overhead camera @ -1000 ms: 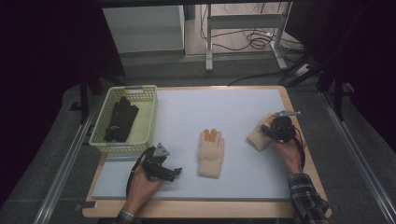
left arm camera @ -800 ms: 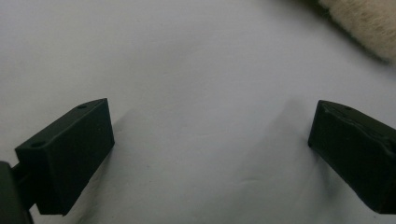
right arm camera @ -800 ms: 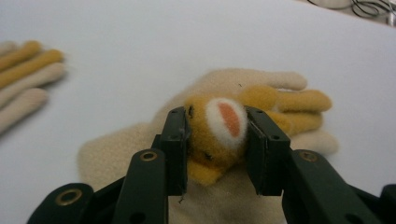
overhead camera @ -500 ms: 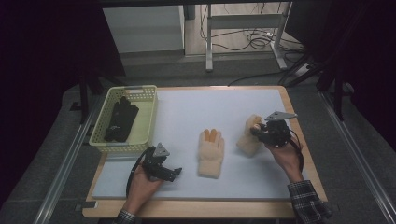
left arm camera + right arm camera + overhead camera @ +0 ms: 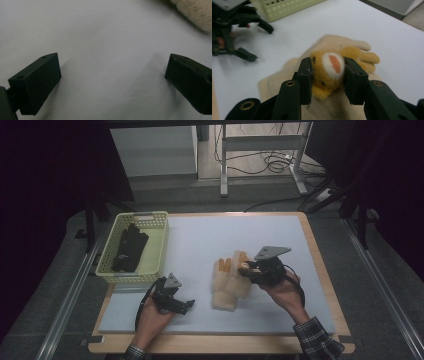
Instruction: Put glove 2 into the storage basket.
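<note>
The right gripper point(image 5: 327, 80) pinches a fuzzy yellow glove point(image 5: 328, 72), its pads pressed on both sides of the bunched cloth, which shows a white patch with an orange spot. It hangs just above a second, cream-coloured glove point(image 5: 227, 282) that lies flat on the white mat point(image 5: 200, 240) near the middle of the table, a little toward the near edge. That makes two pale gloves out on the mat. A third thing of cloth, black point(image 5: 129, 251), lies in the pale green basket point(image 5: 159, 240) at the table's left edge; whether it is one piece or two I cannot tell.

The left gripper point(image 5: 176, 304) rests low over the mat near the near left corner, jaws spread wide with bare mat between them.

The mat covers most of a wooden table point(image 5: 325, 285). Around it the room is dark, with grey floor, metal rails point(image 5: 65, 305) on both sides, and white table legs with loose cables point(image 5: 270, 162) beyond the far edge.

The right gripper view gives the grip and the orange spot, blurred in the high view. The left gripper view gives the wide jaws and a corner of cream cloth point(image 5: 195, 12) at top right.
</note>
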